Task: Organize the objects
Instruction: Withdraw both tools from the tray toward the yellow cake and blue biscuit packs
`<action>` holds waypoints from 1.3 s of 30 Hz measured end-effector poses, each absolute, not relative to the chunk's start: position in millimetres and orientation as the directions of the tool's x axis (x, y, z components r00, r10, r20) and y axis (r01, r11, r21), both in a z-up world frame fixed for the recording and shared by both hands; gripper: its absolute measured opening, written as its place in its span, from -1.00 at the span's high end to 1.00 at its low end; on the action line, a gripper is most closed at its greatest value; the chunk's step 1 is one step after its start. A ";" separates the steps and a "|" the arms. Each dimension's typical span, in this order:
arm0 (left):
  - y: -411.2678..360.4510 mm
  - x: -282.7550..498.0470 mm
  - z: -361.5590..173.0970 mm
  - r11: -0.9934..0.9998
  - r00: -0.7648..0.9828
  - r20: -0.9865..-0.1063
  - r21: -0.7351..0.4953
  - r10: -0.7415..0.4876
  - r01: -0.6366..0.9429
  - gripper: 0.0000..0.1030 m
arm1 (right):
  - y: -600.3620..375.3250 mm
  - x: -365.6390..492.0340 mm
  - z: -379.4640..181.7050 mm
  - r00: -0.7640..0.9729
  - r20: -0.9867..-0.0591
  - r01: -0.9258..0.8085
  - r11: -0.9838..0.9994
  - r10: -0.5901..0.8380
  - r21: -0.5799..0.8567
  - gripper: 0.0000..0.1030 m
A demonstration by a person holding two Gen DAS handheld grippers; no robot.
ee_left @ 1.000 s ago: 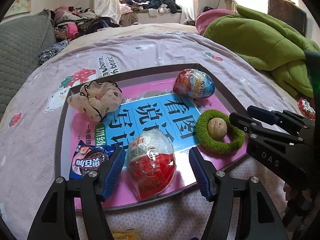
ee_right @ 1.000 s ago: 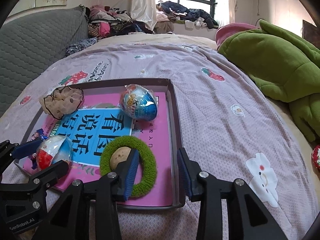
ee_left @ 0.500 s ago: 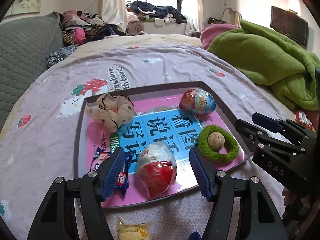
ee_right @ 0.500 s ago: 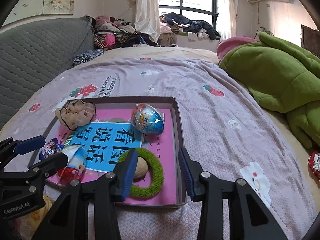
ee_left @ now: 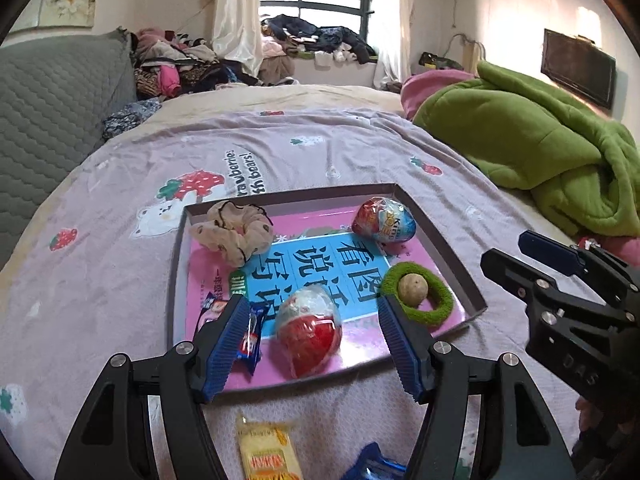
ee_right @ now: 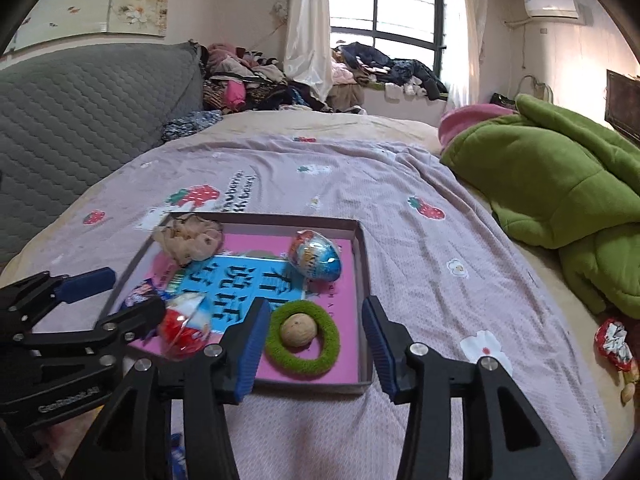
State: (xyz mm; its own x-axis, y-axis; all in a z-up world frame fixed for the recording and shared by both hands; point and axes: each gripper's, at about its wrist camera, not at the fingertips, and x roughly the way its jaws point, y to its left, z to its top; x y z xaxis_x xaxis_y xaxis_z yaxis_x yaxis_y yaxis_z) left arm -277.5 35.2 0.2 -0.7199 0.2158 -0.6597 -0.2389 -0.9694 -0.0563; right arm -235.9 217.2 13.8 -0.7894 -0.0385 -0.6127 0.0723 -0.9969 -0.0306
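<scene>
A shallow tray (ee_left: 448, 248) lined with a pink and blue book sits on the bedspread. In it lie a beige scrunchie (ee_left: 234, 236), a blue-and-red wrapped egg (ee_left: 384, 222), a red-and-white wrapped egg (ee_left: 310, 330), a biscuit packet (ee_left: 246, 332) and a green ring scrunchie (ee_left: 436, 304) with a walnut (ee_left: 413, 289) in its hole. My left gripper (ee_left: 312, 304) hovers open above the tray's near edge, framing the red egg without touching it. My right gripper (ee_right: 315, 308) is above the green ring (ee_right: 304, 340). Its jaws are opening and hold nothing.
A yellow snack packet (ee_left: 268, 452) and a blue packet (ee_left: 372, 464) lie on the bedspread in front of the tray. A green blanket (ee_left: 520, 148) is heaped at the right. A red wrapped sweet (ee_right: 614, 344) lies near the bed's right edge. A grey quilted headboard (ee_right: 80, 100) stands at the left.
Both grippers have risen and drawn back from the tray, so it looks smaller. The right jaws have widened. The yellow packet has come into view below the left gripper.
</scene>
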 end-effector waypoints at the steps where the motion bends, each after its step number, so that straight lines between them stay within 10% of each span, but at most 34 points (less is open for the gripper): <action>1: 34.0 -272.4 3.0 -0.972 -0.727 -0.653 -0.060 0.211 -0.228 -0.33 | 215.6 -231.6 17.5 -0.790 -0.612 0.077 -0.996 -0.040 -0.034 0.07; 39: 17.9 -110.4 114.6 -0.999 -0.806 -0.590 -0.035 0.050 -0.037 -0.40 | 231.4 -79.5 133.0 -0.864 -0.472 0.186 -0.982 -0.175 0.022 -0.16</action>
State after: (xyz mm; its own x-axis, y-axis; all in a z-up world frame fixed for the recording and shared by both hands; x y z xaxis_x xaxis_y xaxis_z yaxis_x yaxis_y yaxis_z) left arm -110.4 17.9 114.6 -0.8058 0.0504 -0.5900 -0.0369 -0.9987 -0.0349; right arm -79.5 231.4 133.0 -0.8644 -0.1747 -0.4716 0.1863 -0.9822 0.0225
